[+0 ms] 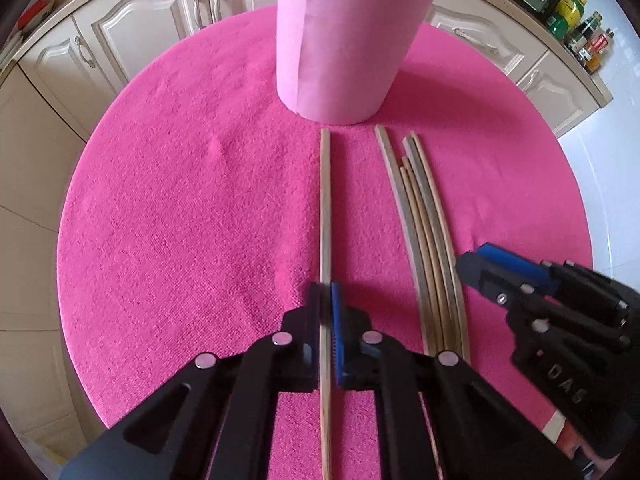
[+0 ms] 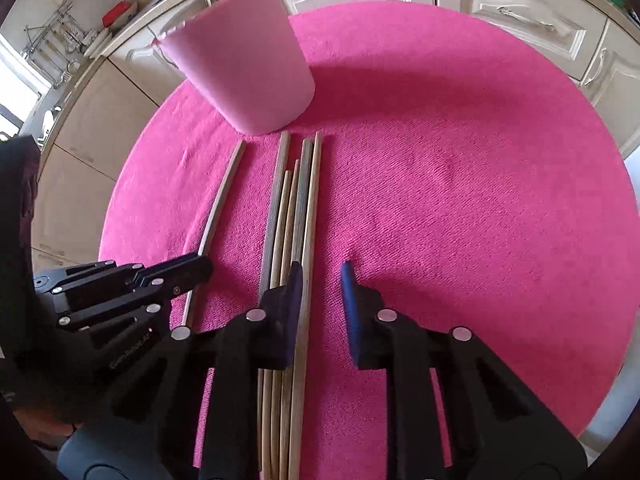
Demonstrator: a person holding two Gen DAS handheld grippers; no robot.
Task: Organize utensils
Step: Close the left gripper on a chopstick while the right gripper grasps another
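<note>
A tall pink cup (image 1: 340,40) (image 2: 248,64) stands at the far side of the round pink cloth (image 1: 180,200) (image 2: 440,160), with stick tops poking out of it. One wooden chopstick (image 1: 326,208) (image 2: 224,204) lies alone, and my left gripper (image 1: 326,292) (image 2: 198,270) is shut on its near part. A bundle of several chopsticks (image 1: 424,240) (image 2: 292,208) lies to its right. My right gripper (image 2: 322,276) (image 1: 476,256) straddles the bundle's rightmost stick. Its left finger (image 2: 294,292) touches that stick, and a gap shows before the right finger (image 2: 350,292).
Cream cabinet doors (image 1: 132,28) (image 2: 500,4) ring the table. A counter with bottles and jars (image 1: 580,28) is at the far right, and a rack of hanging utensils (image 2: 60,40) at the far left. The cloth right of the bundle is bare.
</note>
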